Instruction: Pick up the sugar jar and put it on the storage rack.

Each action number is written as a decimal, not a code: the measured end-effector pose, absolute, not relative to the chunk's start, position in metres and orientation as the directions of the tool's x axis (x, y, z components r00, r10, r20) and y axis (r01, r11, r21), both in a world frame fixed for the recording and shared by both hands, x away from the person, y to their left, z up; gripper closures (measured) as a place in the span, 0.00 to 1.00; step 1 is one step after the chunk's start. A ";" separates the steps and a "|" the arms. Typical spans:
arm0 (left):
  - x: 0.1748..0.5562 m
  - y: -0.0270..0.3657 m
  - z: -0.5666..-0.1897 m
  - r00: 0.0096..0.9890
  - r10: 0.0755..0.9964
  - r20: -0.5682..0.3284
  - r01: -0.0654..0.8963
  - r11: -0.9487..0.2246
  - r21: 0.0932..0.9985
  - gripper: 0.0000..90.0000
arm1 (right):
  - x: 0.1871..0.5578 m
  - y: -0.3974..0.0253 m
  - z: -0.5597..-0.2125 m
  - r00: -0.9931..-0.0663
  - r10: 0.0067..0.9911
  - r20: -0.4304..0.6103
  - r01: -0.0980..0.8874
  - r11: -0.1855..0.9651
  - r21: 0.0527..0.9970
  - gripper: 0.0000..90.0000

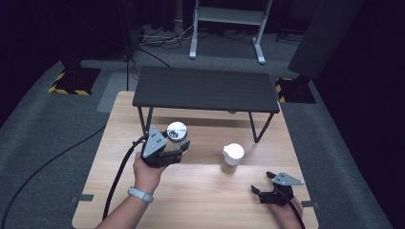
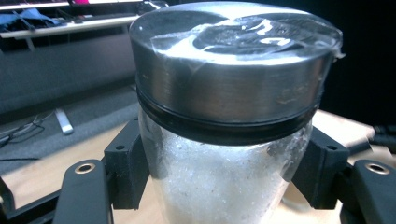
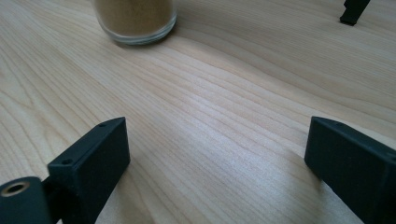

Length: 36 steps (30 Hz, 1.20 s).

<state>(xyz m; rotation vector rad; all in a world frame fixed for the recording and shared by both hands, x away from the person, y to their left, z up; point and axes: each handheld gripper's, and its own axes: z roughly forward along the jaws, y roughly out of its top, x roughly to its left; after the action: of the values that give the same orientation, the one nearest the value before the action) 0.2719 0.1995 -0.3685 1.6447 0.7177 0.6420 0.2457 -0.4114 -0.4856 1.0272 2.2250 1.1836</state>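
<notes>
Clamping metal-lidded jar (image 2: 224,140), left tongs (image 2: 224,172); right tongs (image 3: 215,154) agape above table (image 3: 224,93).

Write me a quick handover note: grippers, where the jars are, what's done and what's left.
Left gripper: shut on the metal-lidded jar of white grains, jaws on the glass below the lid. In the high view it sits just in front of the small black shelf.
Right gripper: open, holding nothing, low over the wooden table near its front right.
White-lidded jar: upright on the table, mid-right, brown contents, untouched.
Done: first jar gripped.
Left: probably place it, perhaps on the shelf, then handle the second jar with the right gripper.
</notes>
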 end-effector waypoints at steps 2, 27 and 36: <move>0.283 0.196 -0.358 0.656 0.754 0.033 0.120 -0.146 0.982 0.35 | 0.246 -0.411 -0.486 -0.640 0.768 -0.019 0.413 0.365 0.834 0.07; 0.410 0.127 -0.278 0.504 0.863 0.040 0.213 -0.170 0.962 0.34 | 0.246 -0.411 -0.486 -0.638 0.769 -0.020 0.413 0.364 0.835 0.07; 0.428 0.109 -0.282 0.435 0.899 0.055 0.255 -0.181 0.950 0.34 | 0.246 -0.411 -0.486 -0.640 0.768 -0.020 0.412 0.366 0.835 0.07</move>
<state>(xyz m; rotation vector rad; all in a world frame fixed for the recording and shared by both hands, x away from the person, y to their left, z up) 0.4279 0.1095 -0.2815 1.6874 1.0123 0.8056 0.2460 -0.4109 -0.4858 1.0263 2.2238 1.1839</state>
